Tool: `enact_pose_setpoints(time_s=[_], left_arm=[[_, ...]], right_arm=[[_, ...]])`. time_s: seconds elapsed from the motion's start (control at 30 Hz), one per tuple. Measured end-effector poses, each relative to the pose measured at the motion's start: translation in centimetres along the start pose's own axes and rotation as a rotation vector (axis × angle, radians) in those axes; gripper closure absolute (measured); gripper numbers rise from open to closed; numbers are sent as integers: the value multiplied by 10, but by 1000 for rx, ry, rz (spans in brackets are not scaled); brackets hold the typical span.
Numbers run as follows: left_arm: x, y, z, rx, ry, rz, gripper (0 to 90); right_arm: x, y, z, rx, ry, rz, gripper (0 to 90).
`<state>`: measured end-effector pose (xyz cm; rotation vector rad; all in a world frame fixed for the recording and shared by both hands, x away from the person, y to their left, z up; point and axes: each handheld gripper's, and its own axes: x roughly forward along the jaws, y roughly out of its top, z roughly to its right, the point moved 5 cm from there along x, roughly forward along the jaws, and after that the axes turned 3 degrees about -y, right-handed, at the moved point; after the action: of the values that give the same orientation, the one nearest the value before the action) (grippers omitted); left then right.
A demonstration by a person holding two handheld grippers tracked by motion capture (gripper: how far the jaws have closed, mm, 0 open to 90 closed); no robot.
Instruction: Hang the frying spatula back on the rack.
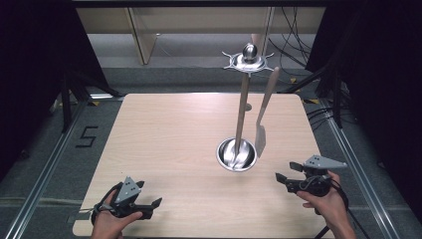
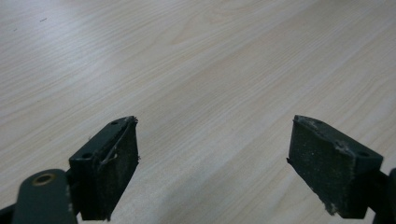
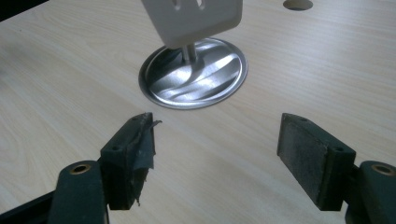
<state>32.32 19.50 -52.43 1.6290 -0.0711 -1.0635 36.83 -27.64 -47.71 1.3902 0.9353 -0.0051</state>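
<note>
A pale wooden spatula [image 1: 263, 115] hangs from the top ring of a metal stand [image 1: 248, 60], its flat blade dangling just beside the stand's round steel base [image 1: 237, 155], right of the pole. The right gripper [image 1: 282, 180] sits low over the table [image 1: 164, 134] near that base, jaws spread wide and holding nothing; in its own view the blade [image 3: 192, 18] hangs directly ahead. The left gripper [image 1: 154, 205] rests at the near left edge, well apart from the stand, also wide open and empty. The spatula looks light and stiff (it will likely swing when touched). The best hold is probably across the narrow handle just above the blade, then lifting it up off the hook.
</note>
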Motion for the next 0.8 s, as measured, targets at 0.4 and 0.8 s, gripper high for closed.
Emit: enact_pose_setpoints(time_s=[0.4,0.8], left_arm=[[0,0,-1,28,1,-8,154],[1,-1,2,8,-3,-7,155]], right_arm=[[-3,-13,2,2,-6,-31,284],[-5,-19,1,-11,6,-24,283]])
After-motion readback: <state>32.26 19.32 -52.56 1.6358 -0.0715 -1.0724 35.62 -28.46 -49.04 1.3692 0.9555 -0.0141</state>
